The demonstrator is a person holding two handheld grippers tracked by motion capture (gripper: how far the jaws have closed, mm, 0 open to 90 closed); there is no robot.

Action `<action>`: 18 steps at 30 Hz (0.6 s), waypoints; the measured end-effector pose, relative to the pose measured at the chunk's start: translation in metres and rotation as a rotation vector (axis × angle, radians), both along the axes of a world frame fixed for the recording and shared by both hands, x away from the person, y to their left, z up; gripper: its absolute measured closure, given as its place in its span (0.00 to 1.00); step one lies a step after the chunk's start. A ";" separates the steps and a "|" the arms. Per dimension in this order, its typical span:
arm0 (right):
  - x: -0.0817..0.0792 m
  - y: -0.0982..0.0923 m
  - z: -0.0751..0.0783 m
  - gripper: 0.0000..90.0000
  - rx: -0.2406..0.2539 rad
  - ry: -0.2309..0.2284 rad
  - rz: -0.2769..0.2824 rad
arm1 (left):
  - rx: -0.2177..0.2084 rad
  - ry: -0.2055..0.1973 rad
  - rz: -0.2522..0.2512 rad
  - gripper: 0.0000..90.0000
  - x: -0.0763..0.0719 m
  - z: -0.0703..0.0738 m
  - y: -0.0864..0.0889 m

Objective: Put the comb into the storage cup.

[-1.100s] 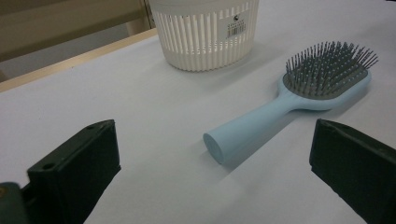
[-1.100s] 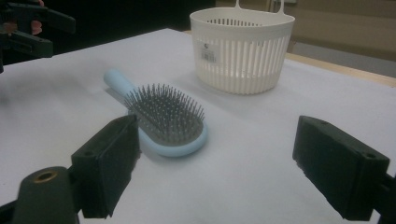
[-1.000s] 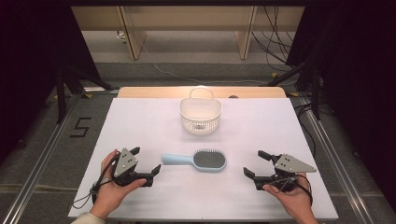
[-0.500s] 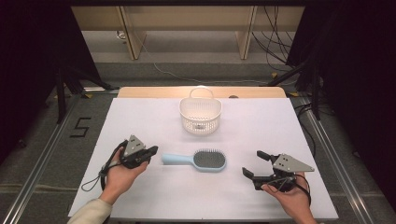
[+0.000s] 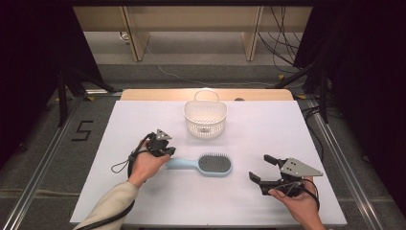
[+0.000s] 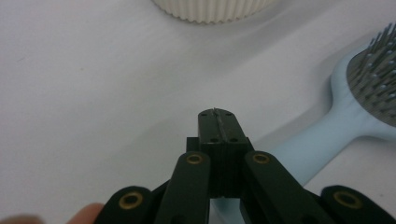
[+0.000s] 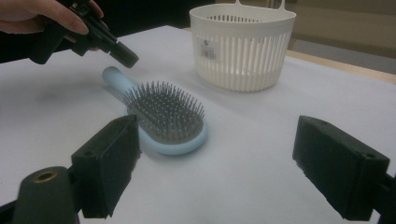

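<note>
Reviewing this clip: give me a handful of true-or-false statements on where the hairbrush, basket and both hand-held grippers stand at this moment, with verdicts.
1. The left hand-held gripper has its jaws shut with nothing between them. True.
2. The hairbrush lies inside the white basket. False: it lies on the white table, nearer the person than the basket.
3. The right hand-held gripper has its jaws open and holds nothing. True.
4. The brush lies bristles down. False: the bristles face up.
5. The left hand-held gripper grips the brush handle. False: its shut tips are above and beside the handle's end, not around it.
</note>
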State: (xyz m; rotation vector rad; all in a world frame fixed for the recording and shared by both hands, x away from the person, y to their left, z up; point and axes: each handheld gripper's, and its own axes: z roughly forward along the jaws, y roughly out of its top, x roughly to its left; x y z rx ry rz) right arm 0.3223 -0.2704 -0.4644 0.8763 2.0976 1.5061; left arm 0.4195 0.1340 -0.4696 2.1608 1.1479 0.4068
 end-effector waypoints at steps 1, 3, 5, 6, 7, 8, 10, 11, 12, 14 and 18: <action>0.000 0.000 0.000 0.17 -0.002 0.002 0.000 | 0.002 0.006 -0.001 1.00 0.001 -0.001 0.000; 0.000 0.000 0.000 0.17 -0.005 0.004 0.002 | 0.006 0.016 0.002 1.00 0.002 -0.003 -0.001; 0.000 0.000 0.000 0.17 -0.006 0.003 0.002 | 0.007 0.021 0.000 1.00 0.003 -0.004 -0.001; 0.000 0.001 0.000 0.17 -0.005 0.002 0.002 | 0.008 0.024 -0.002 1.00 0.003 -0.004 -0.001; 0.000 0.001 0.000 0.17 -0.005 0.001 0.003 | 0.008 0.024 -0.002 1.00 0.003 -0.004 -0.001; 0.000 0.000 0.000 0.17 -0.007 0.003 0.002 | 0.010 0.031 -0.001 1.00 0.004 -0.005 -0.002; 0.000 0.000 0.000 0.17 -0.005 0.003 0.002 | 0.014 0.039 -0.002 1.00 0.005 -0.006 -0.002; 0.000 0.001 0.000 0.17 -0.004 0.002 0.003 | 0.018 0.041 -0.002 1.00 0.005 -0.006 -0.003; 0.000 0.001 0.000 0.17 -0.004 0.002 0.003 | 0.021 0.044 -0.002 1.00 0.006 -0.007 -0.003; 0.000 0.000 0.000 0.17 -0.004 0.004 0.003 | 0.027 0.051 -0.002 1.00 0.007 -0.008 -0.003; 0.000 0.000 0.000 0.17 -0.005 0.005 0.002 | 0.036 0.065 -0.010 1.00 0.007 -0.008 -0.005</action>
